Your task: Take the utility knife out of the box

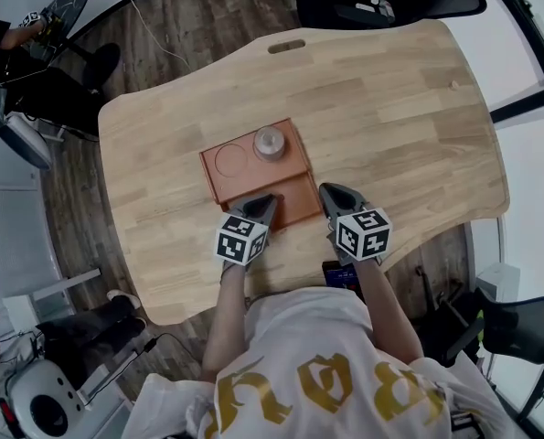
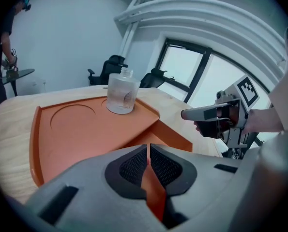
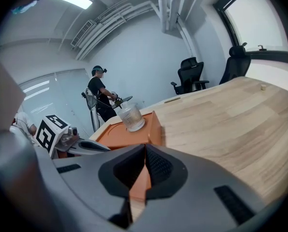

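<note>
On the wooden table (image 1: 390, 108), a bit left of the middle, sits a flat orange-brown box (image 1: 253, 183). It is turned a little, so its sides do not line up with the table edge. The far part of the box is a flat top with a round ring (image 1: 230, 159) pressed into it on the left. A small clear jar (image 1: 270, 142) stands upright on it on the right. The near part of the box sits lower.

No view shows the utility knife, so I cannot tell where it lies or which way it points.

The left gripper (image 1: 265, 201) has its tip over the near part of the box. Its jaws are squeezed together with nothing in them. The right gripper (image 1: 329, 192) is just right of the box's near right corner, above the bare table. Its jaws are pressed together too, and they hold nothing.

Each gripper's cube has black and white square marks, but no words. The jar has a faint label that is too blurry to read.
</note>
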Demonstrator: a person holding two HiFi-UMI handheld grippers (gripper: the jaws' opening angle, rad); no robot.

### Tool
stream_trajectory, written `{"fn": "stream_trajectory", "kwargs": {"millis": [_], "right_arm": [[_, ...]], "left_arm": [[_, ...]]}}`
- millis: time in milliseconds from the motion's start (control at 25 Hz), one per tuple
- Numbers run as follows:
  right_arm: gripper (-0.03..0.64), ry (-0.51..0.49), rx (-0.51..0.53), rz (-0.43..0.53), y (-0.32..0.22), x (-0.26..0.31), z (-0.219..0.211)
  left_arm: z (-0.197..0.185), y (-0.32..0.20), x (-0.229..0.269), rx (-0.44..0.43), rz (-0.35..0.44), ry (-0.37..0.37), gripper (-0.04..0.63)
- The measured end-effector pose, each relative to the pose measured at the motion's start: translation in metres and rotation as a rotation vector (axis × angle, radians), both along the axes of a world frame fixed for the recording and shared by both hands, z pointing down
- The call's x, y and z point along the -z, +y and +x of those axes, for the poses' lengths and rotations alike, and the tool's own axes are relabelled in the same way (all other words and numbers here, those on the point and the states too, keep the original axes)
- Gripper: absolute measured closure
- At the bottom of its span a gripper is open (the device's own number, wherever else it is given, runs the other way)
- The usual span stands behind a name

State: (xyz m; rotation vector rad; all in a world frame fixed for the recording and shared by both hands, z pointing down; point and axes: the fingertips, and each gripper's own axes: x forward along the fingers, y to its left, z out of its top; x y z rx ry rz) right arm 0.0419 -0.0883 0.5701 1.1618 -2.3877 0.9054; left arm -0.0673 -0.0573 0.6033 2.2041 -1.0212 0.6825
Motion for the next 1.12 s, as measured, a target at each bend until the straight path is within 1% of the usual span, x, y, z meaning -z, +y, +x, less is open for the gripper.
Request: {"fn": "stream_trajectory", "kwargs": {"millis": [80, 200, 360, 480, 520, 600, 720, 880, 960, 1120], "right_arm": [[0.604, -0.001, -0.012, -0.01, -0.003, -0.003, 0.003], [0.604, 0.006, -0.024, -0.018, -0.007, -0.006, 0.008], [0.604, 0.012, -0.029, -0.028, -0.011, -0.01, 0.012], [0.604, 0.011, -0.025, -0.039, -0.011, -0.014, 0.01], [0.604, 0.009, -0.022, -0.044, -0.011, -0.016, 0.009], [0.604, -0.003, -0.02, -0.056, -0.01, -0.018, 0.007], [0.604, -0.025, -0.023, -0.069, -0.009, -0.019, 0.005], [0.604, -0.008, -0.023, -0.071, -0.009, -0.022, 0.009], [0.604, -0.004, -0.028, -0.073, -0.009, -0.023, 0.012], [0.604, -0.011, -0.04, -0.082, -0.008, -0.026, 0.016]], "left_arm": [[0.002, -0.001, -0.006, -0.019, -0.024, 0.002, 0.583], [0.007, 0.001, -0.014, -0.064, -0.048, -0.018, 0.581], [0.011, 0.004, -0.024, -0.135, -0.056, -0.093, 0.581], [0.012, 0.003, -0.028, -0.162, -0.053, -0.124, 0.577], [0.013, 0.003, -0.03, -0.172, -0.053, -0.134, 0.567], [0.012, 0.004, -0.038, -0.192, -0.065, -0.166, 0.514], [0.009, 0.007, -0.048, -0.23, -0.094, -0.226, 0.505], [0.01, 0.012, -0.058, -0.291, -0.096, -0.307, 0.491], [0.011, 0.013, -0.059, -0.308, -0.091, -0.319, 0.485], [0.012, 0.014, -0.06, -0.315, -0.094, -0.316, 0.485]]}}
